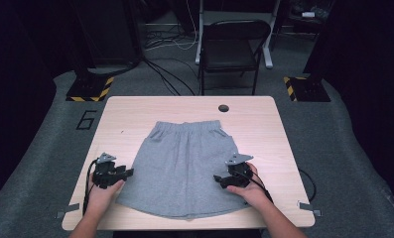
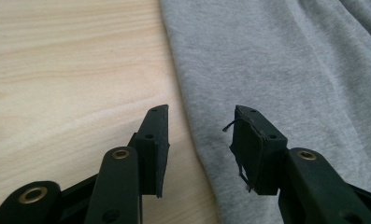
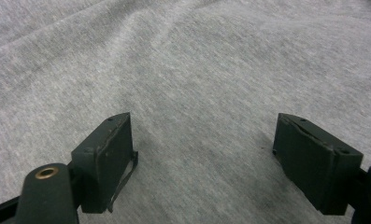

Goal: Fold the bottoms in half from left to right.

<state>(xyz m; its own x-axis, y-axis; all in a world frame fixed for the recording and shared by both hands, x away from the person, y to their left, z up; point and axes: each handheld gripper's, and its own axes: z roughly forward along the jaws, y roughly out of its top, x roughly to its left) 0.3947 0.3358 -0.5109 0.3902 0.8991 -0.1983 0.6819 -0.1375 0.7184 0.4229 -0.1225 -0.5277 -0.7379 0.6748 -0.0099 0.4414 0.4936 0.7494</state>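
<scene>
Shorts (image 1: 184, 166) of grey jersey lie flat on the tabletop (image 1: 264, 119), waistband at the far end, hem toward us, and they sit between our two tongs. Our left tongs (image 1: 129, 173) rest at the garment's left edge, down near the hem; in the left gripper view (image 2: 199, 140) one jaw stands over bare wood (image 2: 71, 79) and the other over the grey cloth (image 2: 276, 60), so the edge of the fabric runs through the gap. Those jaws are parted and we see no pad pressing on the cloth. Our right tongs (image 1: 218, 178) sit over the right side of the shorts, tips pointing inward across the fabric. In the right gripper view (image 3: 202, 158) the jaws stand wide apart with grey cloth (image 3: 197, 70) lying smooth under and between them, a few soft folds running away ahead of the tips; nothing is pinched. Both our hands (image 1: 104, 196) hold the tools low, close to the surface. Beyond the far side of the tabletop, well away from both tongs, a black folding chair (image 1: 232, 47) stands on the grey floor, and a small dark round hole (image 1: 223, 108) shows in the wood just past the waistband
</scene>
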